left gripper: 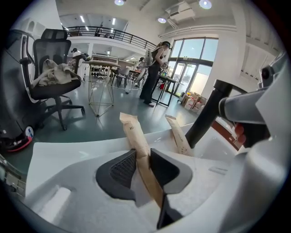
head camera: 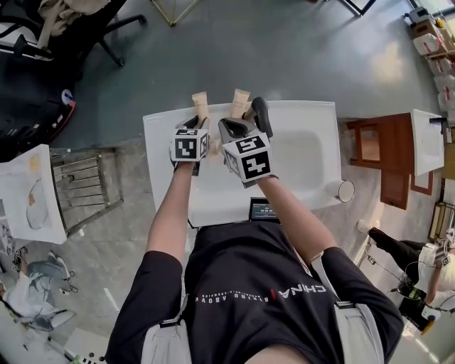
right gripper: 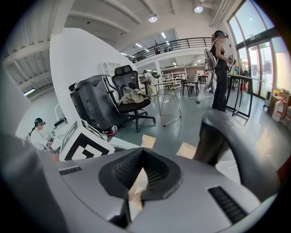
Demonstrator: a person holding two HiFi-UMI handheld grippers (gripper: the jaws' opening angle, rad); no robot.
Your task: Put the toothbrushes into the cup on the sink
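While the left gripper (left gripper: 142, 154) clamps one toothbrush (left gripper: 132, 129) and the right gripper (right gripper: 142, 152) the other toothbrush (right gripper: 135, 184), the faucet (head camera: 261, 110) beside the right gripper could snag a swing toward the cup (head camera: 346, 190).

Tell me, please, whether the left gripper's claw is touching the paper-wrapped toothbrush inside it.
Touching. In the left gripper view, the left gripper has its claw closed onto the paper-wrapped toothbrush, both sides against the paper with no gap.

Bright, even light from ceiling lamps (left gripper: 205, 4) and tall windows (left gripper: 194, 61) beyond the fingers (left gripper: 119, 169) — soft shadows, faint glare on the white sink (left gripper: 63, 154) — gripper views fisheye-bent, dark-cornered.
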